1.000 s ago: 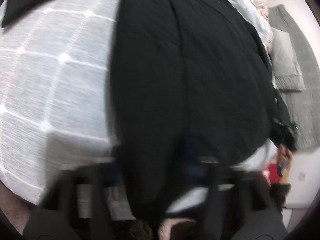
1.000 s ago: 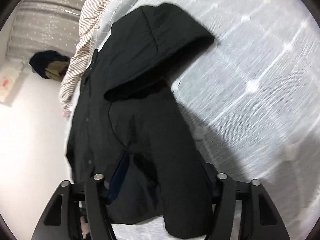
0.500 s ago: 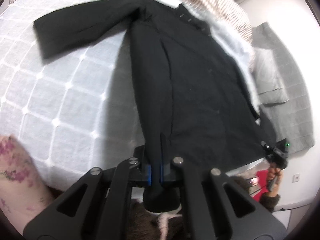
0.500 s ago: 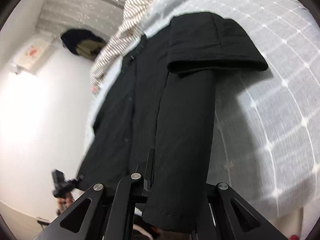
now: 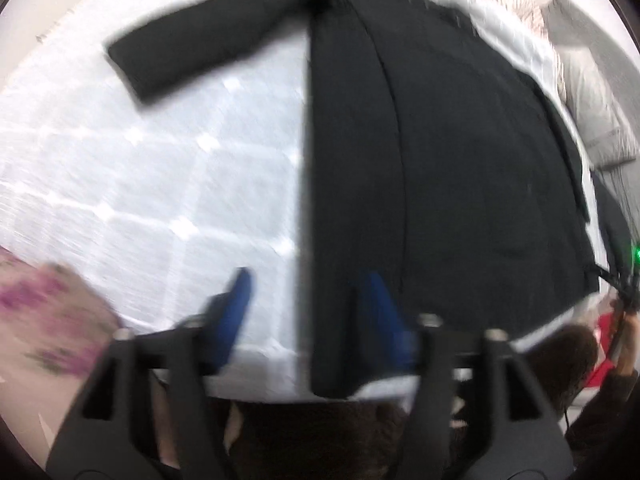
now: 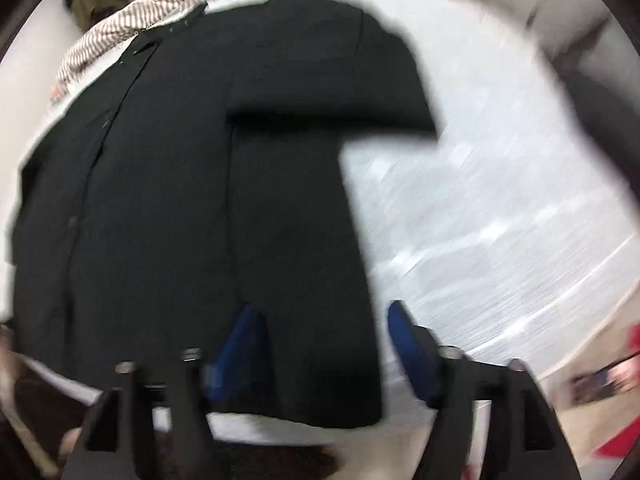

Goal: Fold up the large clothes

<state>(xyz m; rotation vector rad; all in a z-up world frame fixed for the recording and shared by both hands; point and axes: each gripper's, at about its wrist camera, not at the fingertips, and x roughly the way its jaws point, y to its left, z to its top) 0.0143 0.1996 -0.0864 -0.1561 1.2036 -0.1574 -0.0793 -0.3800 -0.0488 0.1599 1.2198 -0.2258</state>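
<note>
A large black coat (image 5: 460,160) lies flat on a white checked bedspread (image 5: 140,180). One sleeve (image 5: 200,52) is spread out to the far left. My left gripper (image 5: 310,300) hovers over the coat's near hem with its jaws opening; a strip of the hem lies below them and the blue pads (image 5: 240,292) do not press on it. In the right wrist view the other sleeve (image 6: 296,220) is folded down along the coat (image 6: 140,180). My right gripper (image 6: 324,332) straddles its cuff end, jaws opening, pads clear of the cloth.
A striped cloth (image 6: 104,32) lies beyond the coat's collar, and grey bedding (image 5: 592,80) at the far right. Beyond the bed's right edge a hand (image 5: 628,328) holds a dark device. A flowered cloth (image 5: 40,320) is at the near left. The bedspread (image 6: 500,220) ends just below both grippers.
Both grippers were shut on the coat's near edge half a second ago; both have let go and their jaws stand apart. Both have pulled up and back a little.
</note>
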